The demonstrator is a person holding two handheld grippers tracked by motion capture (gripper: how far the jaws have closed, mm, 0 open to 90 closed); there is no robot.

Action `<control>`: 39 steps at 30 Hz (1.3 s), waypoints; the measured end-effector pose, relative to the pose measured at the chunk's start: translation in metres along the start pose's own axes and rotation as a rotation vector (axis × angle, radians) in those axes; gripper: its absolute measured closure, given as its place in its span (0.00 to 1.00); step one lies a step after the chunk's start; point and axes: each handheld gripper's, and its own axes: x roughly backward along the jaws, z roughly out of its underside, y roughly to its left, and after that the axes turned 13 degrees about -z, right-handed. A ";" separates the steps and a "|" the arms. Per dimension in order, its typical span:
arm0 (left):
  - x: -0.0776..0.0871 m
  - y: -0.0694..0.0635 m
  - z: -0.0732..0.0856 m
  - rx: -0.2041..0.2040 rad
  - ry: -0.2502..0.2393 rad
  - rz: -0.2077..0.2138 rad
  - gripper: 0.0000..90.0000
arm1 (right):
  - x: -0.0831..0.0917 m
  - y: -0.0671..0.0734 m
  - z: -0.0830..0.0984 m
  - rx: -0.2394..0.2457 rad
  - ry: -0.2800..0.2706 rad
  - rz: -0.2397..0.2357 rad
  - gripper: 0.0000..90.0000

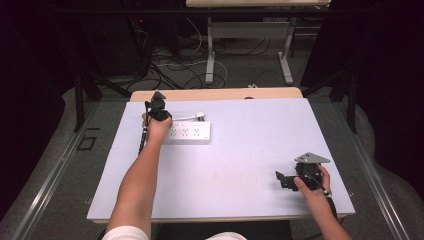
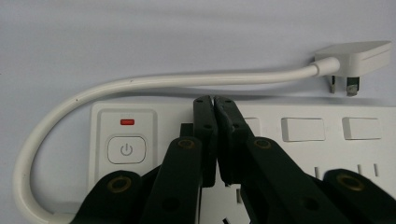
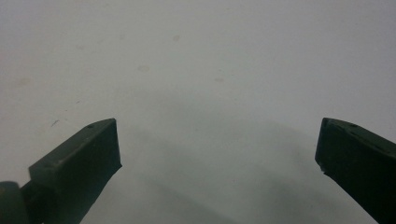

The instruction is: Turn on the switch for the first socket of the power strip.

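Observation:
A white power strip lies flat at the back left of the table. Its cord loops round to a loose white plug lying beside it. My left gripper is shut, its jaws pressed together with nothing between them. Its tips are over the strip's top face, between the power button with a lit red light and a row of white rocker switches. Whether the tips touch the strip I cannot tell. At the table's front right, my right gripper is open and low over bare surface.
The plug lies just behind the strip. A table frame and loose cables stand on the floor beyond the far edge. The right hand rests near the front right corner.

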 end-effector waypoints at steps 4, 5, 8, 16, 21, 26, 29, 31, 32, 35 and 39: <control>0.000 -0.001 0.001 -0.001 -0.018 -0.002 0.95 | 0.000 0.000 0.000 0.002 0.000 0.001 0.00; 0.000 -0.001 0.001 -0.003 -0.026 -0.003 0.94 | 0.000 0.000 0.000 -0.003 0.000 0.001 0.00; 0.000 0.000 0.002 -0.010 -0.047 -0.006 0.92 | 0.000 0.000 0.000 -0.001 0.000 0.001 0.00; 0.003 0.004 0.003 -0.022 -0.088 -0.011 0.85 | -0.001 0.000 0.000 0.002 0.001 -0.001 0.00; 0.006 0.005 0.002 -0.022 -0.118 -0.008 0.82 | -0.001 0.000 0.000 0.001 0.000 -0.002 0.00; 0.007 0.005 0.002 -0.035 -0.131 -0.005 0.78 | -0.001 0.000 0.000 -0.005 0.002 -0.003 0.00; 0.009 0.006 0.002 -0.054 -0.122 -0.014 0.77 | -0.002 0.000 0.000 -0.005 0.001 -0.002 0.00; 0.009 0.006 0.002 -0.059 -0.139 -0.011 0.74 | -0.002 0.000 0.000 -0.008 0.001 -0.002 0.00; 0.010 0.006 0.002 -0.064 -0.136 -0.013 0.73 | -0.002 0.000 0.000 -0.007 0.001 -0.002 0.00; 0.011 0.006 0.002 -0.058 -0.151 -0.004 0.70 | -0.001 0.000 0.000 -0.005 0.001 -0.002 0.00; 0.014 0.005 0.002 -0.073 -0.175 -0.005 0.64 | -0.001 0.000 0.000 -0.007 0.001 -0.001 0.00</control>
